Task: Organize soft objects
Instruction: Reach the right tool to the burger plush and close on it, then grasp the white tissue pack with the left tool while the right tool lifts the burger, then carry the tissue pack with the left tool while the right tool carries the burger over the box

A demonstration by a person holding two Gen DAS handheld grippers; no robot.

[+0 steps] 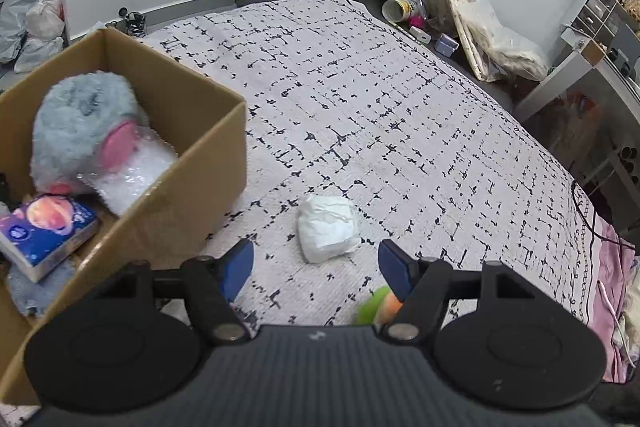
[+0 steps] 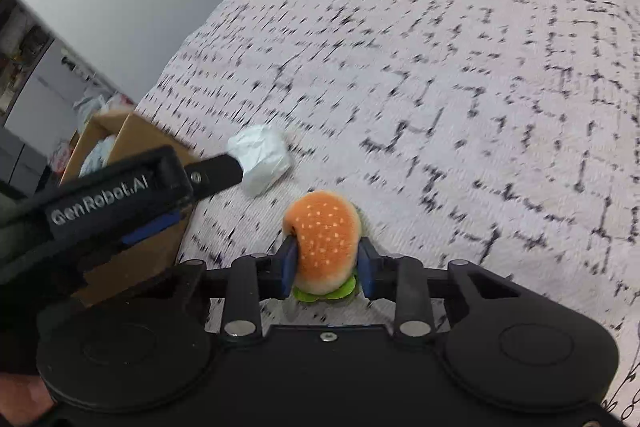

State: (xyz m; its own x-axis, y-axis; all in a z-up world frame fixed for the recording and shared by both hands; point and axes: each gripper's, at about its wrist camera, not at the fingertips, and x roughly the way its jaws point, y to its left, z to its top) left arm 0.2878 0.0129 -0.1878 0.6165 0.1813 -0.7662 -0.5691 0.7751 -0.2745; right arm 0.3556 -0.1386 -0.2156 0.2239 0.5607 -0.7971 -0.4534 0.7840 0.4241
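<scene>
While the right gripper (image 2: 327, 265) is closed on a plush hamburger (image 2: 323, 241), its blue fingers (image 2: 289, 265) are pressed into either side of the orange, sesame-dotted bun, with a green lettuce layer showing underneath. The toy is held just above the patterned bedspread (image 2: 460, 75); whether it is touching the cloth cannot be told, since the right wrist view is blurred. In the left wrist view only a green and orange edge of the same toy (image 1: 378, 305) is seen, low beside the right-hand finger.

The left gripper (image 1: 316, 265) is held with its fingers (image 1: 238, 267) spread wide and nothing between them. A white wrapped soft bundle (image 1: 327, 229) is lying on the bedspread (image 1: 380, 99) just ahead of the gap between those fingers, apart from both. In the right wrist view the left gripper's (image 2: 224, 167) black finger reaches up to the near side of that bundle (image 2: 262, 157).

An open cardboard box (image 1: 216, 163) is set on the bed to the left, near the bundle. Inside it a fluffy blue-grey plush toy (image 1: 80, 123) with pink parts is leaned over a clear bubble-wrapped item (image 1: 128, 175), and a blue tissue pack (image 1: 48, 231) is lying in the nearer part of the box.
</scene>
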